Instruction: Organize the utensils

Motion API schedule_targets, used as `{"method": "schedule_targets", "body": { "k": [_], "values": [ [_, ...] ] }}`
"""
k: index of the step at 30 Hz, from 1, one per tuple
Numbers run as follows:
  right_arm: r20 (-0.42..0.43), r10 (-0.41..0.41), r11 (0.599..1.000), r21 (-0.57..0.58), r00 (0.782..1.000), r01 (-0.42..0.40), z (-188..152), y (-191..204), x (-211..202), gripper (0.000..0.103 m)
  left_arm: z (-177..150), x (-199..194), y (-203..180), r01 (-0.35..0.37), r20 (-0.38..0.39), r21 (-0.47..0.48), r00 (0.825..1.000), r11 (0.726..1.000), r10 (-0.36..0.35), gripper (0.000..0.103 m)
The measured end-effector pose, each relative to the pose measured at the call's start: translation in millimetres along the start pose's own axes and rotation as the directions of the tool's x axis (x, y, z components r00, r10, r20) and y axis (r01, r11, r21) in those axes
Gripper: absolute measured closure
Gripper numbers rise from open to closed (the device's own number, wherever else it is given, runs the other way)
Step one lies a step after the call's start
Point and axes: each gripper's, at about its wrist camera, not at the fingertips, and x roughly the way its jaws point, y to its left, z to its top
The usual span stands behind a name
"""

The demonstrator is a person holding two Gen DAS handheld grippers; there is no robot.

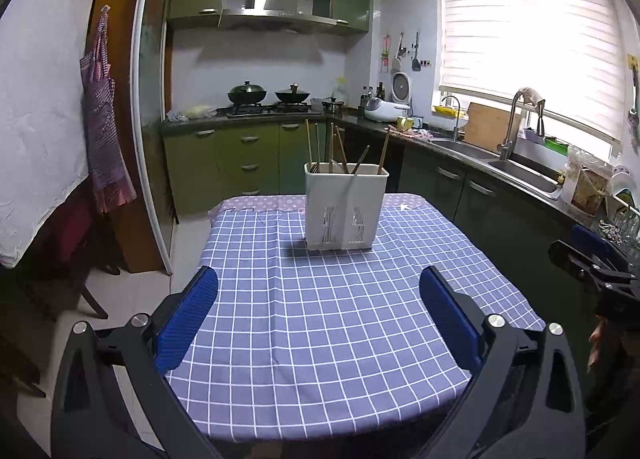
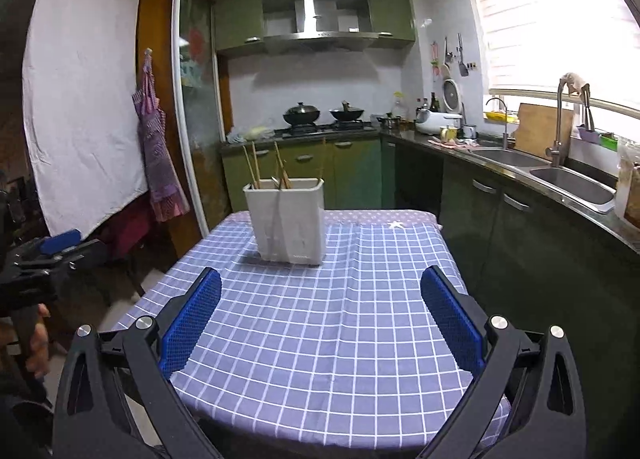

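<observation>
A white utensil holder (image 1: pixel 344 209) stands upright near the far end of the table, on a blue checked cloth (image 1: pixel 328 323). Several chopsticks (image 1: pixel 310 145) and a dark utensil stick up out of it. My left gripper (image 1: pixel 320 283) hovers over the near part of the table, open, with nothing between its blue pads. In the right wrist view the same holder (image 2: pixel 289 221) with its chopsticks (image 2: pixel 253 165) sits ahead and slightly left. My right gripper (image 2: pixel 322 287) is open and empty too, well short of the holder. Each gripper shows at the edge of the other's view.
Beyond the table runs a green kitchen counter with two woks (image 1: pixel 247 93) on the stove. A sink (image 1: pixel 520 171) with a tap lies along the right, under a bright window. An apron (image 2: pixel 158 155) hangs on the left wall. A hand (image 2: pixel 38 343) shows at the left edge.
</observation>
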Motion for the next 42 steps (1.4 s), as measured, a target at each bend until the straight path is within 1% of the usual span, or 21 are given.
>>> {"method": "schedule_targets", "body": {
  "k": [8, 14, 25, 32, 42],
  "values": [
    [0.017, -0.015, 1.0, -0.015, 1.0, 0.015, 1, 3, -7, 0.005, -6, -2, 0, -0.001, -0.015, -0.003, 1.0, 1.0, 0.001, 0.007],
    [0.021, -0.021, 0.999, -0.025, 1.0, 0.021, 6, 5, -8, 0.005, -7, -5, 3, 0.0, -0.01, -0.014, 1.0, 1.0, 0.0, 0.007],
    [0.021, -0.011, 0.999, -0.043, 1.0, 0.012, 7, 14, -10, 0.005, -9, -12, 11, 0.002, -0.005, -0.04, 1.0, 0.999, -0.002, 0.007],
    [0.022, -0.006, 0.999, -0.046, 1.0, 0.007, 7, 14, -12, 0.005, -9, -13, 10, 0.01, -0.004, -0.037, 1.0, 0.999, -0.01, 0.007],
    [0.02, -0.003, 0.999, -0.044, 1.0, 0.004, 7, 14, -12, 0.005, -10, -13, 7, 0.003, -0.007, -0.036, 1.0, 0.999, -0.003, 0.007]
  ]
}}
